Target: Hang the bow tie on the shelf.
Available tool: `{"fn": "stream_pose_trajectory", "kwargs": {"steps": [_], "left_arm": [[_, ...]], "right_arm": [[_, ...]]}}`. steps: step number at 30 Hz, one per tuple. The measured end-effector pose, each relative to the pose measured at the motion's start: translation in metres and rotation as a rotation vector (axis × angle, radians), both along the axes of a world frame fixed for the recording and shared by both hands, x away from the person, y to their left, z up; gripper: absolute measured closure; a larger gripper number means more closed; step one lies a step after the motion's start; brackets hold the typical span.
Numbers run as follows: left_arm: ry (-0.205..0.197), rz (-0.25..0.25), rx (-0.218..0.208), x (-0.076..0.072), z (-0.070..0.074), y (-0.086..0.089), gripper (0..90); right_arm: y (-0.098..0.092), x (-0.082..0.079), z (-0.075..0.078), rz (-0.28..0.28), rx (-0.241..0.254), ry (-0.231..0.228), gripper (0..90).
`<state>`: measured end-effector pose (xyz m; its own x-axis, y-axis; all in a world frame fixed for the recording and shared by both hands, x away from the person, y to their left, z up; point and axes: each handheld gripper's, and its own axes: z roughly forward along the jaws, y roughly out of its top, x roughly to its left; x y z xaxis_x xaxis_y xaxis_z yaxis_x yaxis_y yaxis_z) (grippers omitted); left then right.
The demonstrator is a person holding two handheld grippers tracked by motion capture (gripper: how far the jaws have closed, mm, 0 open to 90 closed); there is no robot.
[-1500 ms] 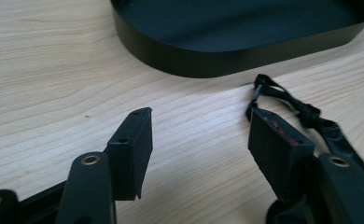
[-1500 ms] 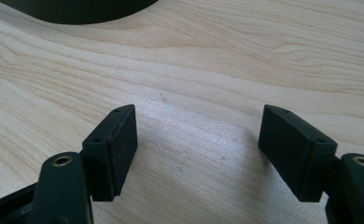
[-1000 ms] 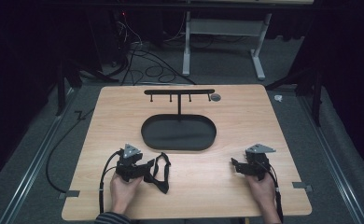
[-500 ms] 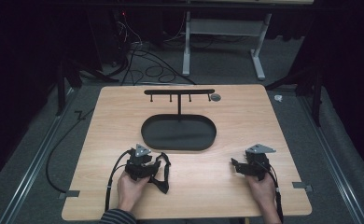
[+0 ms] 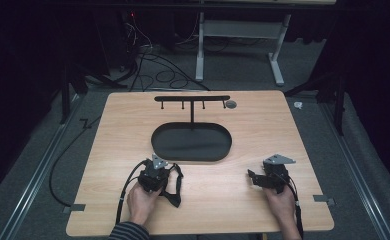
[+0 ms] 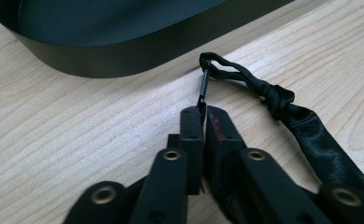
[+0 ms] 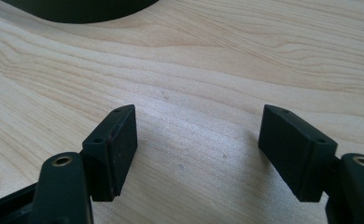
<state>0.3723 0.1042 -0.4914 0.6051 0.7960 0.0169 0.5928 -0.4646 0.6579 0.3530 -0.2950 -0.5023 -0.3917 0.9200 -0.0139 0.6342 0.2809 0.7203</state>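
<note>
The grasping step was in hand: the left gripper (image 6: 203, 114), its jaws just closed, was clamped on the black strap's (image 6: 306, 126) thin loop beside the oval tray (image 6: 124, 56). The right gripper (image 7: 196, 144) was held wide open, empty. Lifting toward the hook rack (image 5: 192, 98) was likely called for next.

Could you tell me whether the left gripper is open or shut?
Shut: the left gripper has just closed, pinching the black strap's thin loop.

A wooden table (image 5: 293, 145) is standing on grey carpet (image 5: 233, 75). A white desk frame (image 5: 239, 45) is standing beyond the table's far edge, with black cables (image 5: 153, 60) trailing on the floor to its left. A small round grey disc (image 5: 231, 104) is lying near the table's far edge.
</note>
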Motion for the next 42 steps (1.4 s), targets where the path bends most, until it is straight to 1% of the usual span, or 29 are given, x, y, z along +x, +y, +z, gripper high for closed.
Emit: {"fn": "stream_pose_trajectory", "kwargs": {"steps": [5, 7, 10, 12, 13, 15, 16, 24, 27, 31, 32, 38, 42], "left_arm": [[0.02, -0.005, -0.012, 0.002, 0.001, 0.001, 87.7], [0.028, -0.01, -0.03, 0.002, 0.001, 0.002, 87.9], [0.027, -0.012, -0.067, 0.002, 0.003, 0.005, 88.0], [0.026, -0.011, -0.094, 0.001, 0.006, 0.007, 88.0], [0.023, -0.011, -0.101, 0.001, 0.008, 0.007, 88.0], [0.006, -0.014, -0.107, -0.001, 0.013, 0.008, 88.0], [0.001, -0.016, -0.121, -0.002, 0.015, 0.01, 88.0], [0.006, -0.007, -0.207, -0.004, 0.026, 0.021, 88.0], [-0.007, -0.012, -0.206, -0.005, 0.032, 0.022, 88.0], [-0.029, -0.022, -0.227, -0.007, 0.041, 0.024, 88.0], [-0.025, -0.024, -0.24, -0.007, 0.042, 0.025, 88.0], [-0.031, -0.03, -0.257, -0.005, 0.049, 0.027, 88.0], [-0.057, -0.029, -0.259, -0.005, 0.056, 0.029, 88.0]], "right_arm": [[0.0, 0.0, 0.0, 0.001, 0.001, 0.0, 29.4], [0.0, 0.0, 0.0, 0.0, 0.001, 0.0, 29.5], [0.0, 0.0, 0.0, 0.0, 0.002, 0.001, 29.4], [0.0, 0.0, 0.0, 0.0, 0.001, 0.0, 29.5], [0.0, 0.0, 0.0, -0.001, 0.002, 0.001, 29.4], [0.0, 0.0, 0.0, 0.0, 0.001, 0.0, 29.4], [0.0, 0.0, 0.0, 0.0, 0.002, 0.0, 29.5], [0.0, 0.0, 0.0, 0.001, 0.0, 0.0, 29.3], [0.0, 0.0, 0.0, 0.0, 0.0, 0.0, 29.3], [0.0, 0.0, 0.0, -0.001, 0.0, 0.002, 29.3], [0.0, 0.0, 0.0, 0.0, 0.0, 0.001, 29.3], [0.0, 0.0, 0.0, 0.0, 0.002, 0.002, 29.3], [0.0, 0.0, 0.0, 0.0, 0.002, 0.001, 29.3]]}}
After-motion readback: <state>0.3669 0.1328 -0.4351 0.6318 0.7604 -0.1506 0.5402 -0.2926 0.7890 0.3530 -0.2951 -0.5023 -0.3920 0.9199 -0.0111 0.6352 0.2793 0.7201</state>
